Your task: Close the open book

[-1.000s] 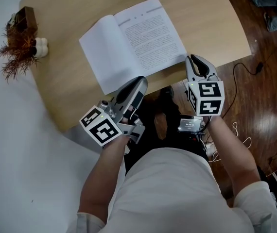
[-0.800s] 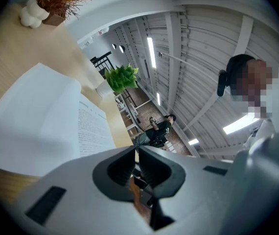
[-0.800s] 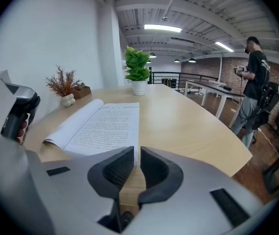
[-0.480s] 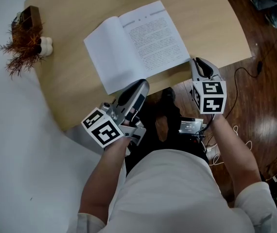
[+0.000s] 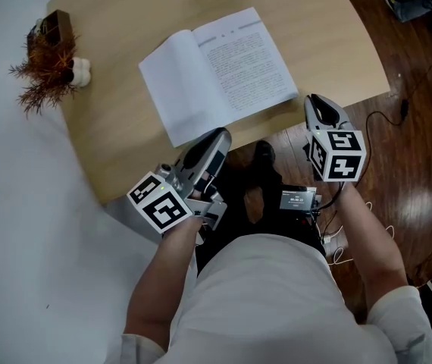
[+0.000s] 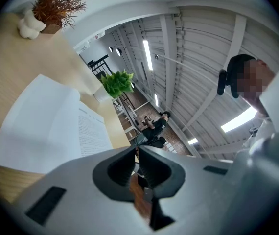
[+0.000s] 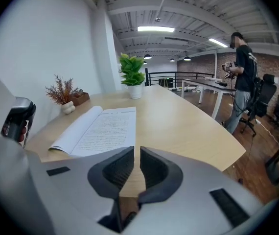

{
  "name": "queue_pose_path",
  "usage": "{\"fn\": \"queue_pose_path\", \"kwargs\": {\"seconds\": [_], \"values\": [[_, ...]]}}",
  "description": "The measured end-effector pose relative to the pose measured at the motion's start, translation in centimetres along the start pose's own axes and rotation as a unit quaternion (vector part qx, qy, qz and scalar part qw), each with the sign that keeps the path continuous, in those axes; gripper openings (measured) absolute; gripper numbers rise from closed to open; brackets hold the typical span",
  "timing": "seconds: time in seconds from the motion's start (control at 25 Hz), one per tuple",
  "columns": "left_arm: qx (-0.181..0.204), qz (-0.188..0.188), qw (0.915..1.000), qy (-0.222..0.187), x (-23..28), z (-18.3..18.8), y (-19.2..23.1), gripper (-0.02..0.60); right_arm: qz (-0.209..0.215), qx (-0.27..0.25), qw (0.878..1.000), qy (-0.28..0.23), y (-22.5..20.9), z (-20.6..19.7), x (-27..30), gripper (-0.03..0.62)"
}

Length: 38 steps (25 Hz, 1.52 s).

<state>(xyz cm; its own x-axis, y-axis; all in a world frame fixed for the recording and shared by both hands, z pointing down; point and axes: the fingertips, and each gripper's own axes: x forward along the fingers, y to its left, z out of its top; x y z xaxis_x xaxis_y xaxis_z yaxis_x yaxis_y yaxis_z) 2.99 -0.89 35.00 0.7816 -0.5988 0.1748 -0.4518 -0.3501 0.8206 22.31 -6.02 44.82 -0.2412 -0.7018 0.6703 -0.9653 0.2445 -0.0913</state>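
Hovering short of the open book point(image 5: 216, 70), we've got the left gripper point(image 5: 217, 136) jaws together and the right gripper point(image 5: 317, 101) a crack apart, both empty. Next we'd likely lift one outer edge and fold it over.

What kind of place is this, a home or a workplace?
Likely an open-plan office or loft workspace: strip lights on a bare ribbed ceiling, a brick wall behind desks and office chairs, and a book lying open on a big wooden table.
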Motion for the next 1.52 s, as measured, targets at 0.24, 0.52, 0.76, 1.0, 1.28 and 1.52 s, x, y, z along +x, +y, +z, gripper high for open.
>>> {"fn": "queue_pose_path", "kwargs": {"seconds": [0.24, 0.52, 0.76, 1.0, 1.28, 1.52], "values": [[0.015, -0.002, 0.9999, -0.007, -1.1, 0.7, -1.1, 0.000, 0.009, -0.020, 1.000, -0.011, 1.2, 1.3, -1.7, 0.037], [0.046, -0.004, 0.9990, -0.003, -2.6, 1.2, -2.4, 0.000, 0.035, -0.023, 0.998, -0.039, 3.2, 3.6, -4.2, 0.037], [0.073, -0.008, 0.9972, -0.009, -4.0, 2.1, -3.9, 0.000, 0.052, -0.033, 0.997, -0.052, 5.0, 5.3, -6.3, 0.003], [0.099, -0.009, 0.9950, -0.009, -5.5, 2.6, -5.3, 0.000, 0.076, -0.030, 0.995, -0.057, 7.0, 6.6, -8.6, 0.003], [0.135, -0.007, 0.9908, -0.006, -7.2, 3.6, -6.7, 0.000, 0.104, -0.028, 0.992, -0.069, 9.3, 8.6, -10.4, 0.003], [0.153, -0.010, 0.9881, -0.007, -8.6, 4.2, -7.8, 0.000, 0.129, -0.030, 0.988, -0.083, 11.3, 10.1, -12.1, 0.002]]}}
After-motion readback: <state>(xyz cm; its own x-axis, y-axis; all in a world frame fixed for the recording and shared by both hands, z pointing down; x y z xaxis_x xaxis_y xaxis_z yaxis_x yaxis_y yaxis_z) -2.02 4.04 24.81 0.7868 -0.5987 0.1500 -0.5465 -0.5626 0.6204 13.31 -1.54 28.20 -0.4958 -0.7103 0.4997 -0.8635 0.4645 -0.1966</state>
